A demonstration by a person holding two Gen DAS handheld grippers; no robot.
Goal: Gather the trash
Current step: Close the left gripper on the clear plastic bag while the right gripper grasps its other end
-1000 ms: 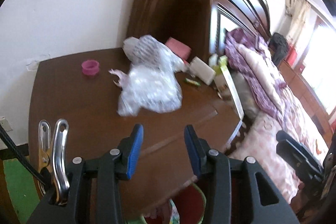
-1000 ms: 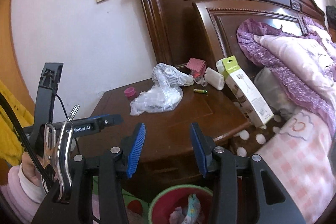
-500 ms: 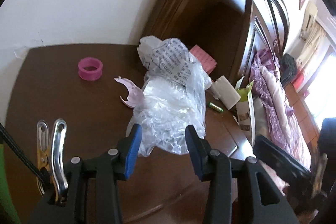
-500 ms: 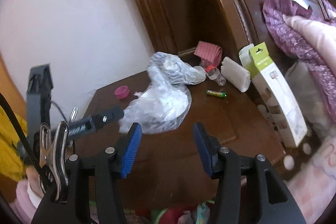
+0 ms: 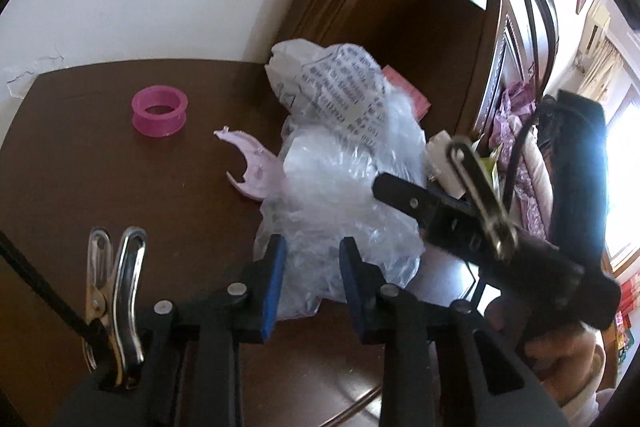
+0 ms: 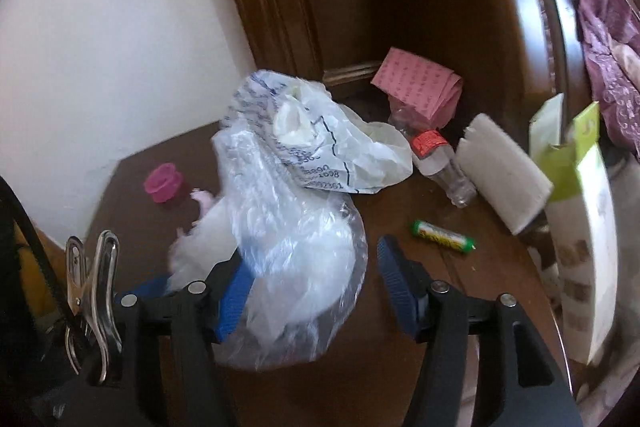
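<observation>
A crumpled clear plastic bag (image 5: 344, 203) lies on the dark wooden nightstand (image 5: 120, 187), with a printed white bag (image 5: 340, 91) behind it. My left gripper (image 5: 312, 283) is open, its blue pads around the clear bag's near edge. My right gripper (image 6: 312, 287) is open and straddles the same clear bag (image 6: 296, 259); the printed bag (image 6: 320, 147) lies beyond it. In the left wrist view the right gripper's finger (image 5: 416, 201) comes in from the right over the bag.
A pink ring (image 5: 159, 111) and a pale pink plastic piece (image 5: 252, 167) lie to the left. A pink paper packet (image 6: 420, 87), small bottle (image 6: 440, 163), white block (image 6: 504, 175), green tube (image 6: 442, 235) and open carton (image 6: 580, 227) are at right. The headboard stands behind.
Both grippers have moved forward to the clear bag and now flank it. The left gripper's jaws have narrowed a little. The right gripper has entered the left wrist view.
</observation>
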